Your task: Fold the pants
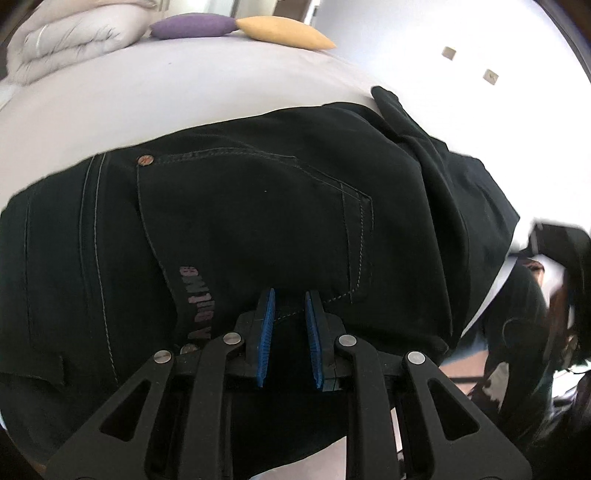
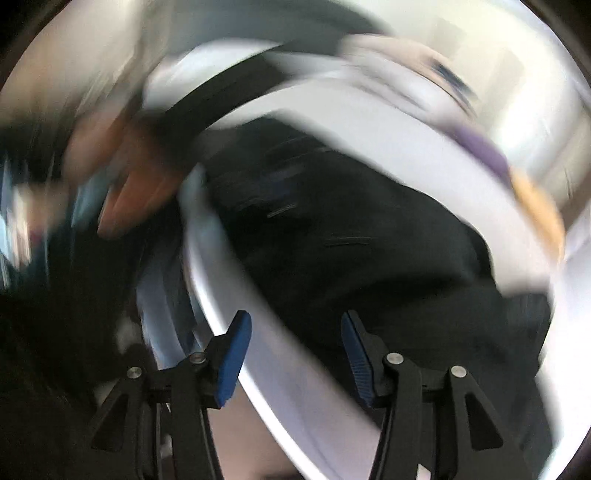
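Pants (image 1: 258, 206) sprawl on bed (image 1: 184, 99) (cushions (image 1: 192, 27) beyond).

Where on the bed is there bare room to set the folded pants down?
The bare sheet lies free between the black pants and the far folded duvet with the purple cushion and yellow cushion. The near edge is crowded by pants.

The black pants (image 1: 258, 206) lie folded in a thick bundle on the pale bed sheet (image 1: 147, 99), seat side up. A back pocket with light contrast stitching and a copper rivet at its corner faces upward. Faded lettering runs along the pocket's edge. One dark flap sticks out at the bundle's far right corner.
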Available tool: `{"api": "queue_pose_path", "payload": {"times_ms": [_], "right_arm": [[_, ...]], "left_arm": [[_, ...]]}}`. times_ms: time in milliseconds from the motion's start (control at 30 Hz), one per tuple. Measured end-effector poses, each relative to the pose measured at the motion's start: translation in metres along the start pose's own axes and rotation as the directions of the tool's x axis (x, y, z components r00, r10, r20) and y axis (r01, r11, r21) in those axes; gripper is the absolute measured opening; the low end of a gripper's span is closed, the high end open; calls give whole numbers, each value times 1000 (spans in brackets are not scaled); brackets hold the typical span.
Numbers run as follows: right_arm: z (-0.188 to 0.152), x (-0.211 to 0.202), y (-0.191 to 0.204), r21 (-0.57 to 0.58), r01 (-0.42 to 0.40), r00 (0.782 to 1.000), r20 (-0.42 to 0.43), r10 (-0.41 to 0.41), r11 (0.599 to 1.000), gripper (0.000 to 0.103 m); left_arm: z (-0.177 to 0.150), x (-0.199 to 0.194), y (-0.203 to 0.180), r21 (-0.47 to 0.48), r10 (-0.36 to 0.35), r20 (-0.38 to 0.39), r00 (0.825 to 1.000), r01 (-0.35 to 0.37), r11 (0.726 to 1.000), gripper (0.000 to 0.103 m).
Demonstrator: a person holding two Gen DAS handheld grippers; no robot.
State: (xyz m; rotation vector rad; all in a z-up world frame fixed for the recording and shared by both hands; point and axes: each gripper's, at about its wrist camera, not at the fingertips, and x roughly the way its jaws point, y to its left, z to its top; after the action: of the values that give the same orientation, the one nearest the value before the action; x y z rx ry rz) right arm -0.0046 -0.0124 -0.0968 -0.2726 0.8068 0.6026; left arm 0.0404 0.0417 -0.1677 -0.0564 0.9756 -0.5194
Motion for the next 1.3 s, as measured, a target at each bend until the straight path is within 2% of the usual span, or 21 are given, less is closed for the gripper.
{"api": "queue_pose_path", "payload": {"times_ms": [67, 100, 167, 233, 300, 500, 600, 700, 833, 900, 933, 967, 1033, 1067, 1200, 1300], "right_arm": [[11, -10, -63, 251, -5, 998, 62, -11, 968, 52], [14, -16, -102, 393, -16, 994, 104, -27, 919, 52], [14, -23, -167, 597, -52, 983, 172, -65, 800, 52], [7, -17, -226, 750, -78, 979, 181, -90, 657, 52], [1, -4, -265, 826, -111, 980, 184, -79, 552, 51], [-1, 42, -321, 911, -118, 986, 154, -60, 395, 48], [-7, 57, -341, 943, -67, 992, 98, -80, 327, 48], [-15, 71, -353, 963, -97, 990, 121, -79, 253, 46], [-17, 85, -369, 965, -175, 978, 192, -76, 194, 46], [-16, 90, -376, 961, -210, 971, 226, -75, 181, 45], [-13, 93, -383, 958, -219, 969, 235, -73, 185, 38], [-11, 95, -385, 956, -220, 969, 237, -70, 194, 23], [-7, 98, -389, 955, -206, 973, 224, -63, 215, 6], [-7, 94, -389, 953, -201, 972, 223, -72, 227, 6], [0, 50, -381, 924, -204, 952, 264, -154, 324, 5], [-17, -1, -374, 914, -214, 925, 303, -230, 344, 4]], "left_arm": [[0, 3, 1, -21, 5, 0, 1000, -5, 1000, 17], [0, 4, 0, -27, 8, -1, 1000, -8, 1000, 17], [-3, 2, 4, -46, 11, -1, 1000, -11, 999, 17], [0, 8, -2, -66, 14, 0, 1000, -14, 998, 16], [-6, 1, 4, -80, 19, 0, 1000, -19, 997, 16], [-1, 5, 12, -101, 12, -11, 1000, -13, 995, 16], [0, 5, 14, -108, -2, -15, 1000, 0, 994, 16], [1, 7, 14, -109, 0, -15, 1000, -2, 994, 16], [2, 7, 15, -112, -4, -15, 1000, 2, 994, 16], [1, 7, 15, -111, -5, -16, 1000, 3, 994, 16], [2, 7, 15, -111, -5, -16, 1000, 3, 994, 16], [2, 6, 15, -111, -4, -16, 1000, 2, 994, 16], [2, 6, 15, -108, 0, -19, 1000, -2, 994, 16], [2, 6, 15, -107, 2, -20, 1000, -4, 994, 16], [1, 9, 8, -95, 16, -23, 1000, -18, 995, 16], [1, 9, 3, -81, 31, -21, 999, -33, 996, 16]]}}
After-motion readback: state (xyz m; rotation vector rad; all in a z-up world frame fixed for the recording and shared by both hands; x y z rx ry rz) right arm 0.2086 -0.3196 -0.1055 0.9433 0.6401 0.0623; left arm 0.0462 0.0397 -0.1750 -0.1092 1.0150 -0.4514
